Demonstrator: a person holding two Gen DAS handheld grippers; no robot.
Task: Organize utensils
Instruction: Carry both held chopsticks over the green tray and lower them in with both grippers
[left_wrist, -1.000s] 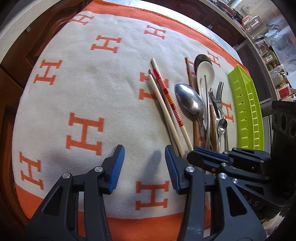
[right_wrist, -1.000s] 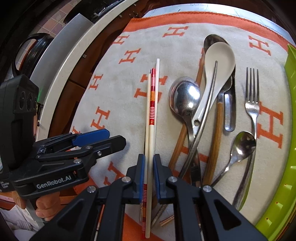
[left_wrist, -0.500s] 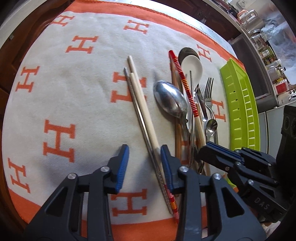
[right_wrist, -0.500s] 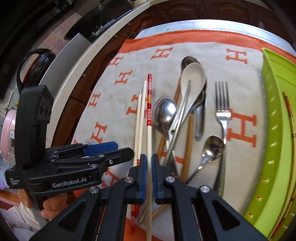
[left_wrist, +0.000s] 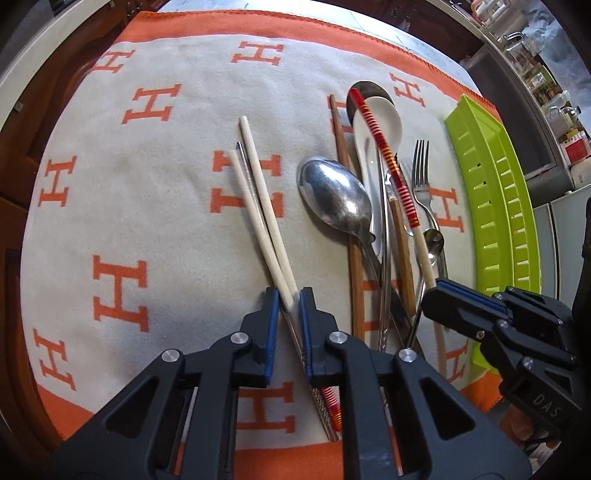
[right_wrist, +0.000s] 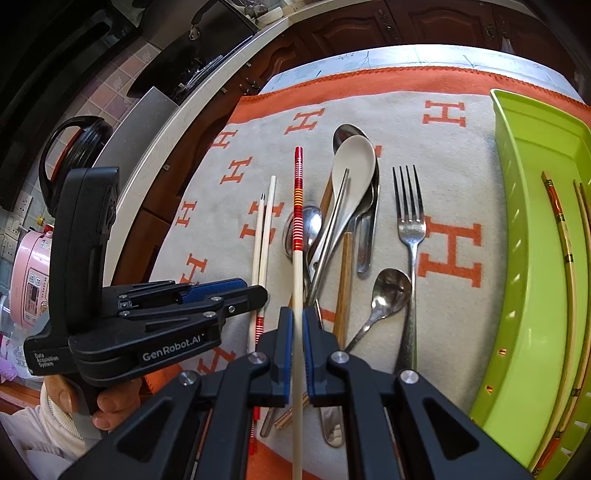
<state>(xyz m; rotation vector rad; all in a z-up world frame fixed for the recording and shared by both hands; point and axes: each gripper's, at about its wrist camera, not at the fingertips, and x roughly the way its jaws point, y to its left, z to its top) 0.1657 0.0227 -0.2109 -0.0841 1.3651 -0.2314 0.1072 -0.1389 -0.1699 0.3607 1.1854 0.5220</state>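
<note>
Since the earlier frame the left gripper (left_wrist: 289, 295) has slid over to the pale chopsticks (left_wrist: 258, 206) and its jaws have just been closing; they now pinch the crossed near ends of that bundle, which lies on the orange-and-cream cloth (left_wrist: 122, 206). Just right of it, the right gripper (right_wrist: 297, 317) is clamped tight on the red-striped chopstick (right_wrist: 297, 229), lifted so that it slants above the large steel spoon (left_wrist: 334, 199) and the white ceramic spoon (left_wrist: 380, 122). Beyond lie a wooden chopstick (left_wrist: 341, 147), a fork (right_wrist: 410, 221) and a small spoon (right_wrist: 388, 291). Farthest right sits the green tray (right_wrist: 524, 258), with several chopsticks (right_wrist: 565, 240) already inside.
</note>
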